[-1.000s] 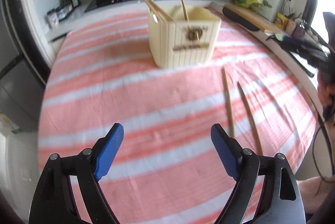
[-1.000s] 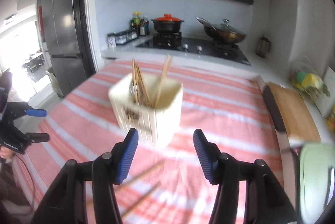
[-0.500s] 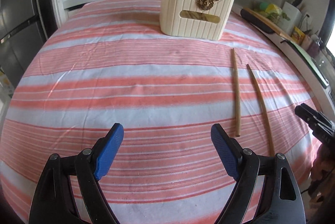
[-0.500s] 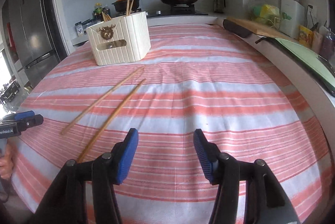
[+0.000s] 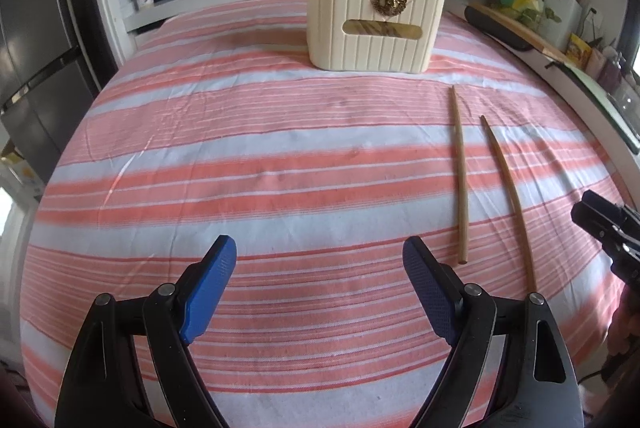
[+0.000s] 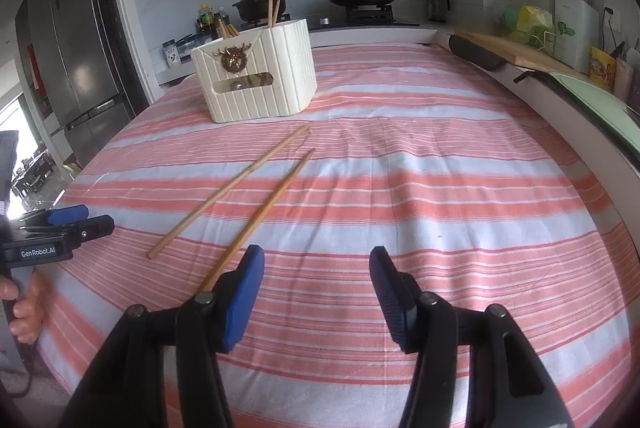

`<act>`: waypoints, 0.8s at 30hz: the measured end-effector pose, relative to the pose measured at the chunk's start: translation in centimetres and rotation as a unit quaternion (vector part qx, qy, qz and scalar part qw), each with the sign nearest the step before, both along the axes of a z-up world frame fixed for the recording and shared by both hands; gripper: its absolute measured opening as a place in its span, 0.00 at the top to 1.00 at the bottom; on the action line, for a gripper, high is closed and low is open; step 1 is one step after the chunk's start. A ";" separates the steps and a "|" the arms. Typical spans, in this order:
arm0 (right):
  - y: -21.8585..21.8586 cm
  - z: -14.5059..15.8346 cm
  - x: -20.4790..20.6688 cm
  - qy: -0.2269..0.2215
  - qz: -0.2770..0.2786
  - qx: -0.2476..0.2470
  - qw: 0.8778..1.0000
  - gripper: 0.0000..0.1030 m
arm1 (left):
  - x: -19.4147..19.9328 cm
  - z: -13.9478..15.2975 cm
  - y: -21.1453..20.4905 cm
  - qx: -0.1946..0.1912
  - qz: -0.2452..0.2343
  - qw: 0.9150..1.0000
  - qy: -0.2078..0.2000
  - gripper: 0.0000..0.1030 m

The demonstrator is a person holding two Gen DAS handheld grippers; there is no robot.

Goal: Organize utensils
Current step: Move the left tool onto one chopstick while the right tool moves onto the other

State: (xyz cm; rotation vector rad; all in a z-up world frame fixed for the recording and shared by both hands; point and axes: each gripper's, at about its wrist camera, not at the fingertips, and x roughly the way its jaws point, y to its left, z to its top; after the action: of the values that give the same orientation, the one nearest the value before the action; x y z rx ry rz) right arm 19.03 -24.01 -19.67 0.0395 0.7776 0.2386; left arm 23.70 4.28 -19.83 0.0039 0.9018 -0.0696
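Both cameras have dropped lower over the striped pink-and-white cloth (image 5: pixel 280 164) since a second ago. From left to right, the left gripper (image 5: pixel 319 264) hovers with blue textured pads spread wide, empty; two slender wooden chopsticks (image 5: pixel 460 176) lie just beside it, pointing toward the ribbed cream utensil holder (image 5: pixel 372 28); the right gripper (image 6: pixel 316 268) is likewise spread, its left finger over one chopstick's end.

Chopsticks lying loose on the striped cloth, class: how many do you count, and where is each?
2. The chopstick nearer the holder and the outer chopstick lie side by side, apart, in front of the cream utensil holder. More stand inside the holder, partly hidden.
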 end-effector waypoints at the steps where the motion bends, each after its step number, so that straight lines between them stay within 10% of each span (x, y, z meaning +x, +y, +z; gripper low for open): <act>1: 0.1 0.0 0.0 0.003 0.001 0.002 1.000 0.46 | 0.2 0.3 0.0 0.002 -0.005 1.000 -0.002 0.16; 8: 1.1 0.4 1.1 0.038 0.016 0.025 0.999 0.46 | 3.8 3.4 -2.2 -0.048 -0.089 0.995 0.001 0.14; 15: 5.0 -0.7 3.4 0.097 0.055 0.013 0.994 0.46 | 7.4 -0.5 -9.0 0.043 -0.174 0.983 0.037 0.25; 20: 6.6 -1.7 3.1 0.099 0.073 -0.017 0.992 0.47 | 8.7 -2.0 -9.2 0.036 -0.164 0.984 0.055 0.29; 24: 7.6 -2.0 3.3 0.082 0.073 -0.061 0.992 0.59 | 8.3 -1.8 -9.8 0.032 -0.175 0.983 0.045 0.55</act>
State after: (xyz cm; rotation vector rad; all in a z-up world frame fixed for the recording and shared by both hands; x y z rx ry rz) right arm 22.31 -16.44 -21.71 -0.1148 0.9586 0.3282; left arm 31.97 -5.49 -21.61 0.2203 0.9861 -0.3704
